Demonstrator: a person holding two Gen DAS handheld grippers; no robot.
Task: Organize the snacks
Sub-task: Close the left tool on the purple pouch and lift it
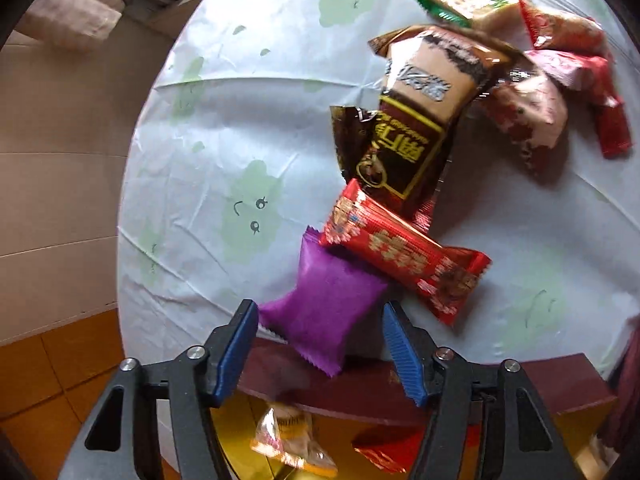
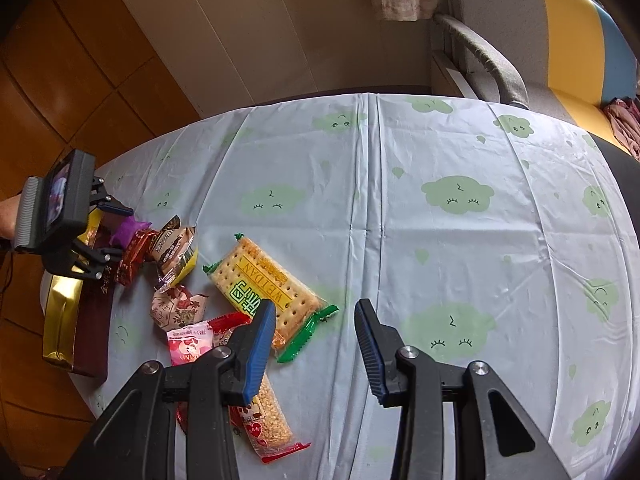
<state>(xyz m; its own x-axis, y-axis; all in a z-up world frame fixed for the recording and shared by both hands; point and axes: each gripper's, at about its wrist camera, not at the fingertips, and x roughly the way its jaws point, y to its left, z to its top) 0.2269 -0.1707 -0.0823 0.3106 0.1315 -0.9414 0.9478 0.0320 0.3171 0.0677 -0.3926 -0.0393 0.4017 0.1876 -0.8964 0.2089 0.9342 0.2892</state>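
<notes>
My left gripper [image 1: 320, 326] points down over the near rim of a maroon box [image 1: 344, 396] with a gold inside. A purple packet [image 1: 324, 312] lies between its blue pads [image 1: 240, 340], and the jaws stand apart at its edges without pressing. An orange packet [image 1: 288, 440] and a red one [image 1: 384, 452] lie in the box. Beyond are a red packet [image 1: 404, 264] and a brown packet [image 1: 412, 120]. My right gripper [image 2: 316, 320] is open and holds nothing, above the tablecloth beside a green-ended cracker packet [image 2: 268, 288]. The right wrist view shows the left gripper [image 2: 116, 232] at the far left.
More snacks lie loose: a pink-and-white packet [image 2: 176, 308], a pink heart packet [image 2: 188, 344] and a sesame bar [image 2: 268, 420] under my right gripper's left finger. The box [image 2: 92, 320] stands at the table's left edge. A grey chair [image 2: 492, 60] is at the back right.
</notes>
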